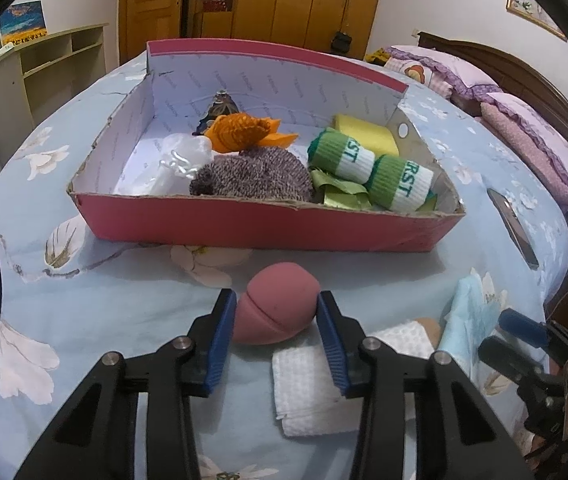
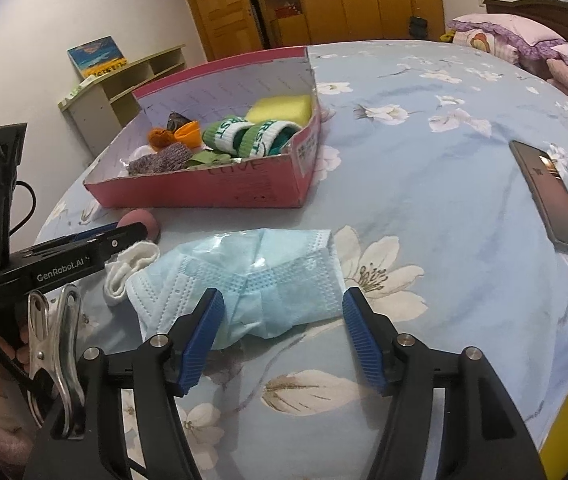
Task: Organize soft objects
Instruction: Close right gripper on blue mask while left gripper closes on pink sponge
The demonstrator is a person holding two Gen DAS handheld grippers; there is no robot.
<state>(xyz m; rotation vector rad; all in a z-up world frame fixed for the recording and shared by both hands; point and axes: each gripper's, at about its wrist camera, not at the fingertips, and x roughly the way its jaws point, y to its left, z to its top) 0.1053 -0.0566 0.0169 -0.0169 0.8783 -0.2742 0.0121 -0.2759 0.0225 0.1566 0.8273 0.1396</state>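
Sponge (image 1: pixel 278 308) lies between left gripper (image 1: pixel 277 312) fingers, long axis crosswise.

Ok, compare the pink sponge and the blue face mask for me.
The pink sponge is rounded and egg-shaped; the blue face mask lies flat and crumpled. The sponge sits between the left gripper pads; the mask lies ahead of the open right gripper. Both lie on the bedsheet, outside the pink box.
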